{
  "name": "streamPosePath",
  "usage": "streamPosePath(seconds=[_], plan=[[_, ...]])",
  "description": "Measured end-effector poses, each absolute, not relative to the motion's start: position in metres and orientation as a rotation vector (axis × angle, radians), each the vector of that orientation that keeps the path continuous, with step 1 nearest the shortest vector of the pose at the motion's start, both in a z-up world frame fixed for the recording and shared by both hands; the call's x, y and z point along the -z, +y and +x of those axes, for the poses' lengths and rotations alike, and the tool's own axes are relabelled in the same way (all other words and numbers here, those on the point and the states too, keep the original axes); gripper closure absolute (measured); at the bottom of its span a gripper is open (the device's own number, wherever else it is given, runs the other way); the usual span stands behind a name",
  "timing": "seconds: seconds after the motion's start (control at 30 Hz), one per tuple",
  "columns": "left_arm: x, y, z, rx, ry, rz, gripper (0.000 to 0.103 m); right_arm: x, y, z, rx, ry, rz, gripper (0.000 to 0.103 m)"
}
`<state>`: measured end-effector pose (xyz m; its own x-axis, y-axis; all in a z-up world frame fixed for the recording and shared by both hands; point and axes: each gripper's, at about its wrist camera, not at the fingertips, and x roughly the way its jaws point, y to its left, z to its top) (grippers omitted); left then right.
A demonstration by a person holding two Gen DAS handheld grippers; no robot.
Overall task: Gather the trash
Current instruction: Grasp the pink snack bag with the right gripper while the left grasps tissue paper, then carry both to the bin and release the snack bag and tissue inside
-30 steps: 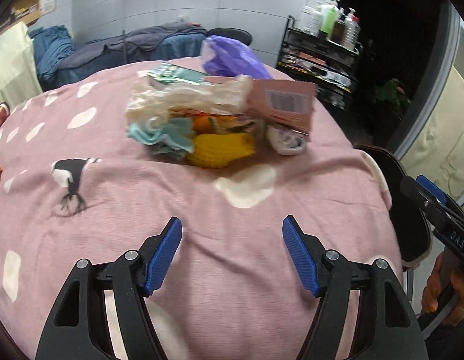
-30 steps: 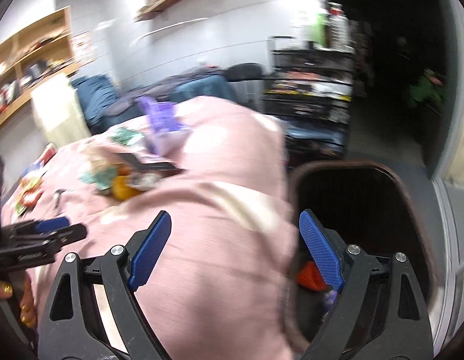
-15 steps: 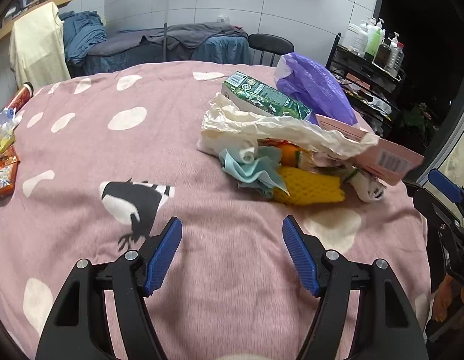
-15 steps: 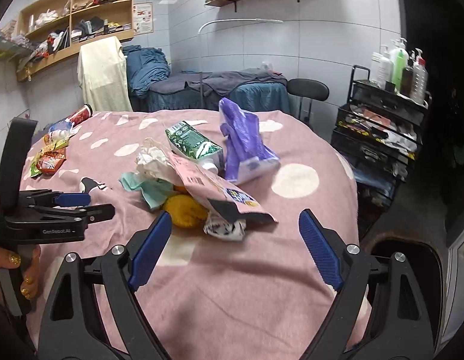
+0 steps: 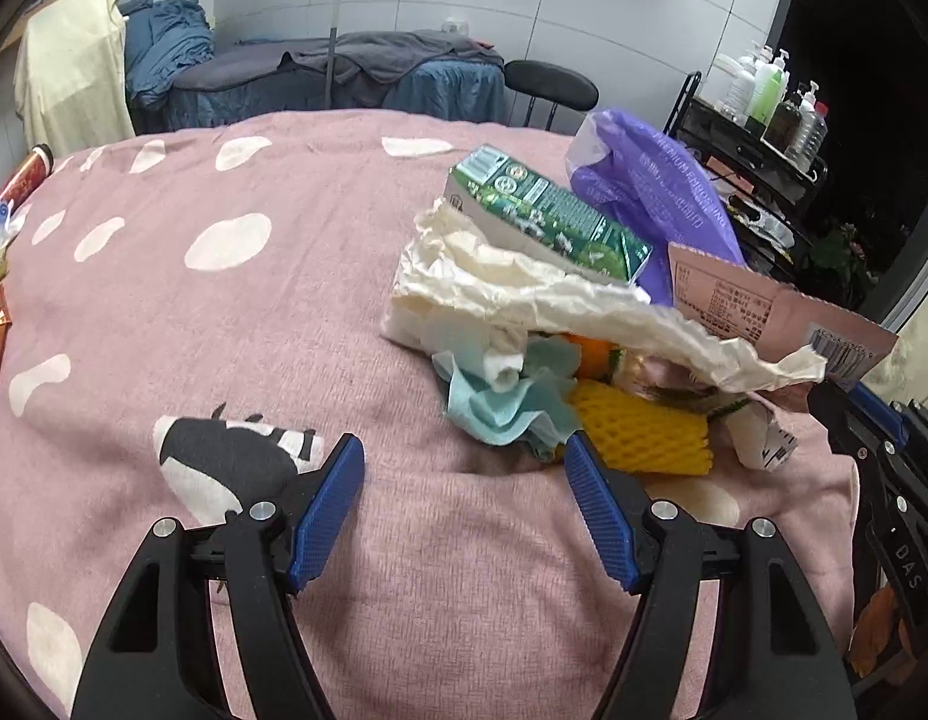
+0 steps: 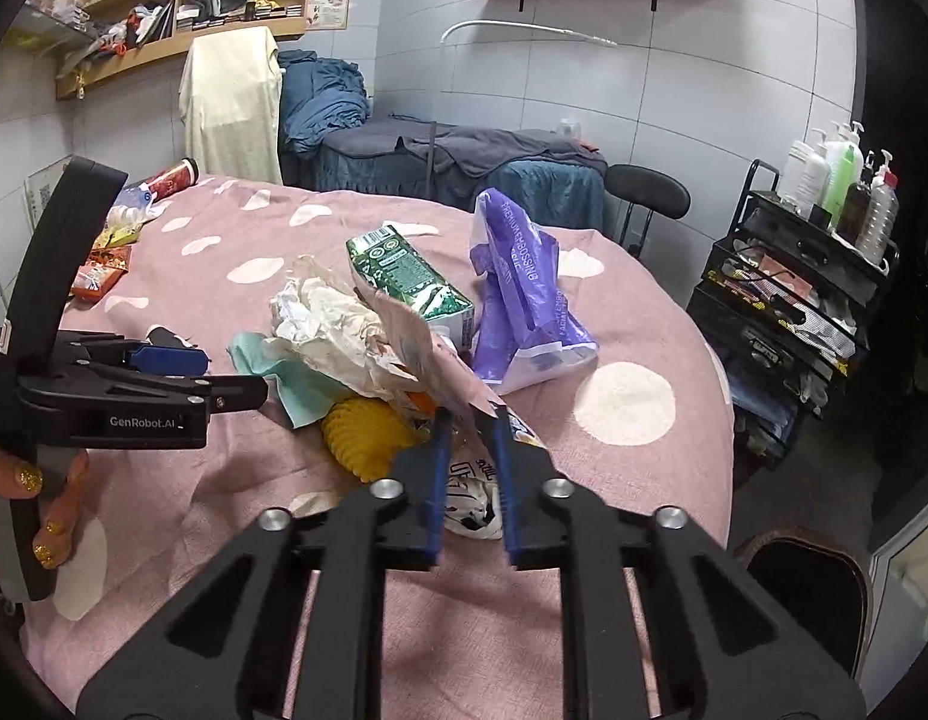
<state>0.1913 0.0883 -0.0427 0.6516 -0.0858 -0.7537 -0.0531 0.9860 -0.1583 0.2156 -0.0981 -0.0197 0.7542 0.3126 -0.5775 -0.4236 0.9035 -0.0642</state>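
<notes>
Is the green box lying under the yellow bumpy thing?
No, the green box lies at the far side of the pile, and the yellow bumpy thing sits apart on the near side.

Black claw frames, ribbed blue pads, silver screws — gold-glitter nails.

My left camera low over the pink bench, facing the trash pile from its left, fairly near, my right camera very near the same pile, facing the back wall, both sharing pile, bench and bottle rack.
</notes>
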Motion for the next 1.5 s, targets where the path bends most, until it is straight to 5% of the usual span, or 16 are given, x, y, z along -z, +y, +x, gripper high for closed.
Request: streamPosePath(seconds=[0.57, 0.63, 0.73, 0.8, 1.5], plan=[[0.023, 0.018, 0.216, 0.037, 0.726, 0.24, 0.034, -0.007, -0.129, 0.194, -0.385, 0.496, -0.081, 0.101], [0.029, 0.013, 0.226, 0.052, 0.748, 0.273, 0.041, -0.009, -0.132, 0.193, -0.383, 0.495, -0.073, 0.101], [0.031, 0.009, 0.232, 0.04, 0.754, 0.296, 0.07, -0.009, -0.139, 0.19, -0.372, 0.491, -0.056, 0.101], [0.028, 0.011, 0.232, 0.048, 0.746, 0.27, 0.076, -0.008, -0.143, 0.187, -0.366, 0.489, -0.043, 0.101], [-0.047, 0.052, 0.155, 0.19, 0.548, -0.182, 0.09, -0.015, -0.188, 0.144, -0.29, 0.442, 0.061, 0.101]])
